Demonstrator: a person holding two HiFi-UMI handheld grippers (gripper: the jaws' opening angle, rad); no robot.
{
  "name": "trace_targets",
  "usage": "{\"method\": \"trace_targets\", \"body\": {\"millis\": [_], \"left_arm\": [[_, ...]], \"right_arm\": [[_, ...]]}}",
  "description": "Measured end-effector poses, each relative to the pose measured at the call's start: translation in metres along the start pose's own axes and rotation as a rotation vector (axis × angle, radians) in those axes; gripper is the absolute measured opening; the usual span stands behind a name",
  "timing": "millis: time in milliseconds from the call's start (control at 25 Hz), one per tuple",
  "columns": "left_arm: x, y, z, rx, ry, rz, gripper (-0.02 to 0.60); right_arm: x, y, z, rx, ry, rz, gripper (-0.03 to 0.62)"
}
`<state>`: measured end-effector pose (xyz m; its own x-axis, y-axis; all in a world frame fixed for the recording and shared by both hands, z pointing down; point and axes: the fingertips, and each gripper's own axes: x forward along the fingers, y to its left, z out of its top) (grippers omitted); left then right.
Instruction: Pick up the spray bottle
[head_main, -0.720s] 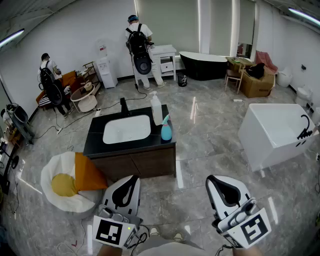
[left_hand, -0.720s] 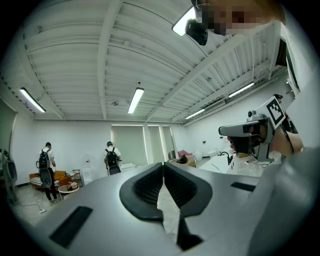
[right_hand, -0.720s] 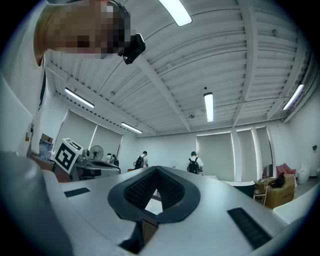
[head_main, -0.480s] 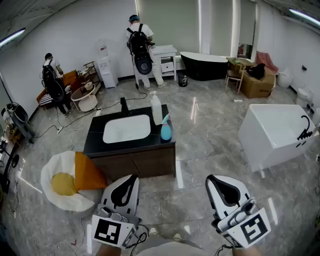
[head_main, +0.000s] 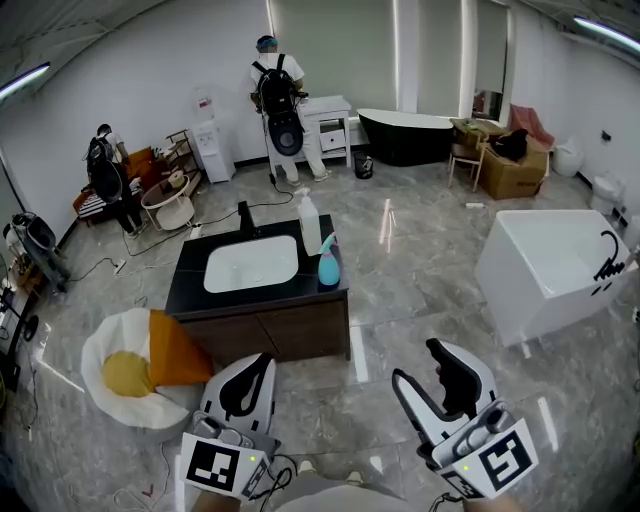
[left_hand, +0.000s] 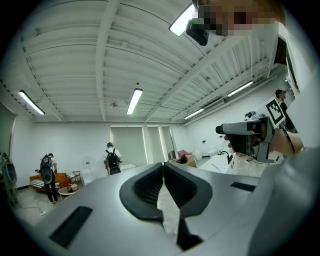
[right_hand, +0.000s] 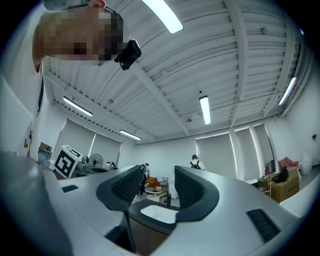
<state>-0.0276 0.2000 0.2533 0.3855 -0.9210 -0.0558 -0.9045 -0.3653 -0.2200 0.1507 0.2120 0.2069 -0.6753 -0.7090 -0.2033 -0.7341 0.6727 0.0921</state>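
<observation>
Head view: the black-topped vanity sits well ahead across bare floor, with an egg-shaped cushion off its left corner and nothing in the way. The right gripper has its jaws spread and empty; the left gripper has its jaws pressed together. The teal spray bottle stands upright at the counter's right edge, just beside a taller white bottle. It's roughly between the two grippers, so I'd reach with the open right one.

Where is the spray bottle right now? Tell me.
In the head view, the spray bottle stands at the right edge of the black counter, right of the sink and close beside a tall white bottle.
</observation>
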Motion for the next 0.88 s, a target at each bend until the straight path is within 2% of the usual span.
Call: {"method": "trace_targets", "body": {"millis": [200, 880], "left_arm": [[0.001, -0.003, 0.001, 0.002, 0.001, -0.004, 0.028], [0.01, -0.005, -0.002, -0.003, 0.004, -0.01, 0.026]], "right_arm": [[-0.001, -0.002, -0.005, -0.007, 0.024, -0.002, 0.247], [0.002, -0.006, -0.016, 0.004, 0.05, 0.011, 0.245]]}}
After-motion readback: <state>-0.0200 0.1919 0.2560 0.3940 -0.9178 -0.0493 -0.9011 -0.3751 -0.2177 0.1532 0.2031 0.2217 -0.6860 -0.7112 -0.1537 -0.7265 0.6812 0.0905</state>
